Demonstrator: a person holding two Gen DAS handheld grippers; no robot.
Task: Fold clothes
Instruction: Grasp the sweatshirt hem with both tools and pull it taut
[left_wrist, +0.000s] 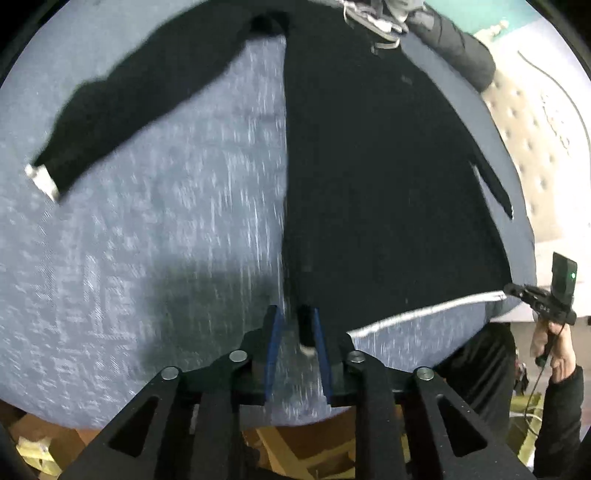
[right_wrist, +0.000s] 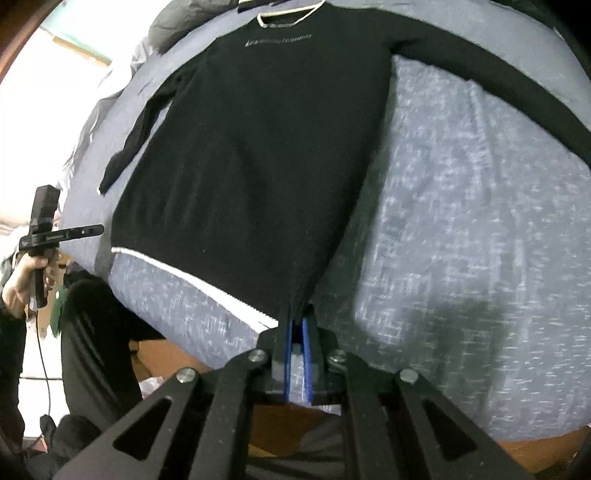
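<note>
A black long-sleeved sweater (left_wrist: 388, 177) with a white hem stripe lies flat on a grey-blue bed (left_wrist: 166, 240). It also shows in the right wrist view (right_wrist: 251, 155), collar at the far end. My left gripper (left_wrist: 295, 317) has its jaws a little apart around the sweater's near hem corner; I cannot tell if they pinch it. My right gripper (right_wrist: 298, 320) is shut on the other hem corner. The right gripper is also seen at the bed's edge in the left wrist view (left_wrist: 511, 290). One sleeve (left_wrist: 122, 110) stretches out to the side.
The grey-blue bed (right_wrist: 461, 221) ends at an edge just below both grippers. A dark garment pile (left_wrist: 454, 48) lies past the collar. A quilted white surface (left_wrist: 535, 129) is beside the bed. The person's legs (right_wrist: 92, 332) stand by the edge.
</note>
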